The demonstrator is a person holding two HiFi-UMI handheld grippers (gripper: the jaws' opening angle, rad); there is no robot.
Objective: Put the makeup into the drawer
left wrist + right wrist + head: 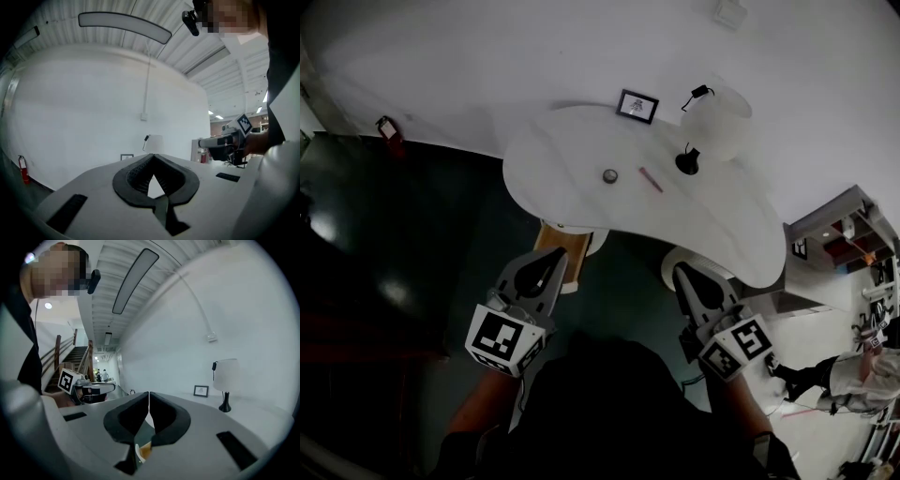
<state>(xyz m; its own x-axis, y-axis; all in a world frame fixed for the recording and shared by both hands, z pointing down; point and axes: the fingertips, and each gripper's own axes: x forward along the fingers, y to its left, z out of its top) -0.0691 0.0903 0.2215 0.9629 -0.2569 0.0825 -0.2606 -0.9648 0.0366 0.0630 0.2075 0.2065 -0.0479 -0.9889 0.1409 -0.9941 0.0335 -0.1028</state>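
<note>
Wooden drawer [566, 251] lies half hidden under table [572, 150].

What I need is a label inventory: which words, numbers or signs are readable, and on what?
No legible words or numbers.
Left marker cube, right marker cube: square code patterns, no lettering.
Framed picture: too small to read.
Fire extinguisher: label too small.
</note>
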